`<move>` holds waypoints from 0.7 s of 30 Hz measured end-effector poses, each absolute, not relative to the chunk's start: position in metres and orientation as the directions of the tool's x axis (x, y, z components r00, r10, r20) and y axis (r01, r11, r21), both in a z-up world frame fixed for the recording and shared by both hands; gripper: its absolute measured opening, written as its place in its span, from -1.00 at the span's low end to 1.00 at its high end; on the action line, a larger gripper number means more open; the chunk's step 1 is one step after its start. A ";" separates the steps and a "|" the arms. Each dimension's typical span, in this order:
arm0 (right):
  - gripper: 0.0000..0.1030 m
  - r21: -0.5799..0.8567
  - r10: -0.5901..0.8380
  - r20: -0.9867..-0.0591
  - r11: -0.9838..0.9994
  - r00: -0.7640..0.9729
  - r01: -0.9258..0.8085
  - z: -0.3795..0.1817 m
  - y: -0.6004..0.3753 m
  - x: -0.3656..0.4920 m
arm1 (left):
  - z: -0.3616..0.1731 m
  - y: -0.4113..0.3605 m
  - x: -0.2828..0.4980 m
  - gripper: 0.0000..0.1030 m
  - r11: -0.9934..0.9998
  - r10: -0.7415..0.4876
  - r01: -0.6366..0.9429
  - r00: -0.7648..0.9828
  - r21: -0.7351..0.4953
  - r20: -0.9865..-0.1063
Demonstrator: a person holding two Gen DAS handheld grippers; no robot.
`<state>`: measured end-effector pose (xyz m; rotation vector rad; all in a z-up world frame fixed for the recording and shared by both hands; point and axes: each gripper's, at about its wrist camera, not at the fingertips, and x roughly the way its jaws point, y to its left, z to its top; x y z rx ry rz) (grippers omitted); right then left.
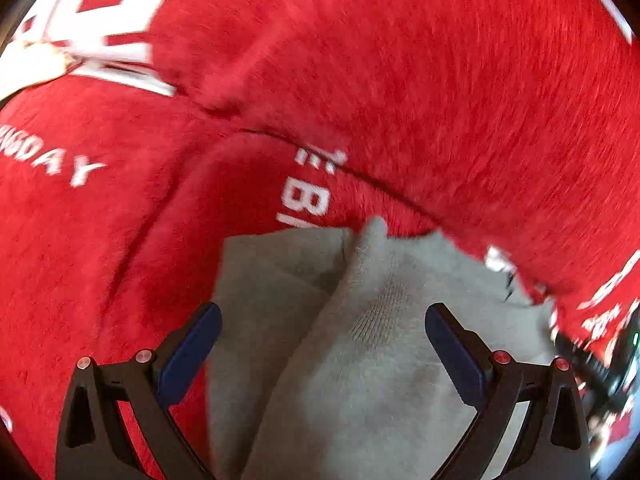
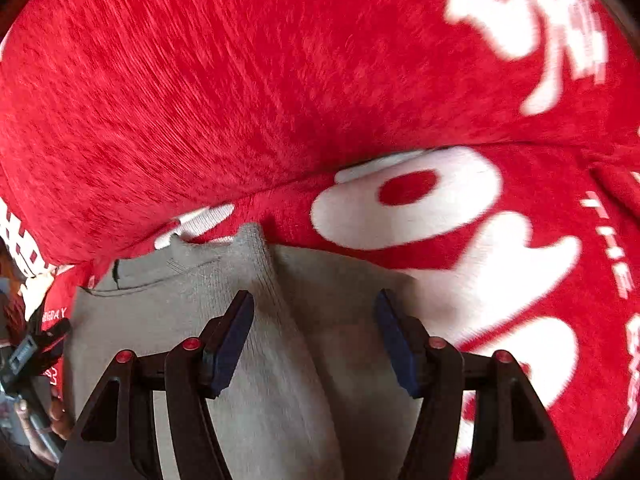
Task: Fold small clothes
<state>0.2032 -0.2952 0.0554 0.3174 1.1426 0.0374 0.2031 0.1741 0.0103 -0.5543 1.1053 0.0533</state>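
A small grey knitted garment (image 1: pixel 380 320) lies folded with a raised ridge down its middle on a red fleece blanket (image 1: pixel 400 80) with white lettering. My left gripper (image 1: pixel 322 328) is open just above it, its blue-padded fingers either side of the ridge. The same grey garment (image 2: pixel 280 360) shows in the right wrist view. My right gripper (image 2: pixel 314 320) is open over it, the ridge lying near the left finger. Neither gripper holds anything.
The red blanket (image 2: pixel 240 80) bulges up in a thick fold right behind the garment in both views. The other gripper (image 2: pixel 28 360) shows at the far left edge of the right wrist view.
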 end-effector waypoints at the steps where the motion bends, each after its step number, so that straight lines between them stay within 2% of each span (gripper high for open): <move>1: 0.31 0.245 0.166 -0.878 0.961 0.448 0.126 0.066 -0.293 0.195 | 0.020 0.175 0.194 0.98 0.863 -0.215 -0.310 0.490 -0.400 -0.845; 3: 0.31 0.220 0.152 -0.846 0.972 0.511 0.076 0.091 -0.279 0.174 | 0.042 0.166 0.167 0.98 0.868 -0.178 -0.304 0.547 -0.392 -0.818; 5: 0.34 0.214 0.200 -0.827 0.976 0.526 -0.036 0.107 -0.247 0.149 | 0.048 0.144 0.150 0.98 0.889 -0.178 -0.266 0.549 -0.373 -0.817; 8: 0.37 0.140 0.215 -0.843 0.973 0.493 -0.185 0.108 -0.194 0.125 | 0.045 0.083 0.126 0.98 0.964 -0.145 -0.121 0.511 -0.238 -0.847; 11: 0.37 0.047 0.166 -0.878 0.963 0.450 -0.264 0.088 -0.157 0.107 | 0.033 0.049 0.109 0.98 0.989 -0.088 -0.059 0.478 -0.133 -0.874; 15: 0.37 -0.028 0.066 -0.907 0.976 0.416 -0.215 0.068 -0.170 0.092 | 0.012 0.046 0.099 0.98 0.996 -0.026 -0.068 0.437 -0.062 -0.899; 21: 0.38 0.119 0.120 -0.899 0.992 0.421 -0.029 0.076 -0.252 0.071 | 0.012 0.065 0.086 0.98 0.991 -0.028 -0.105 0.416 -0.079 -0.909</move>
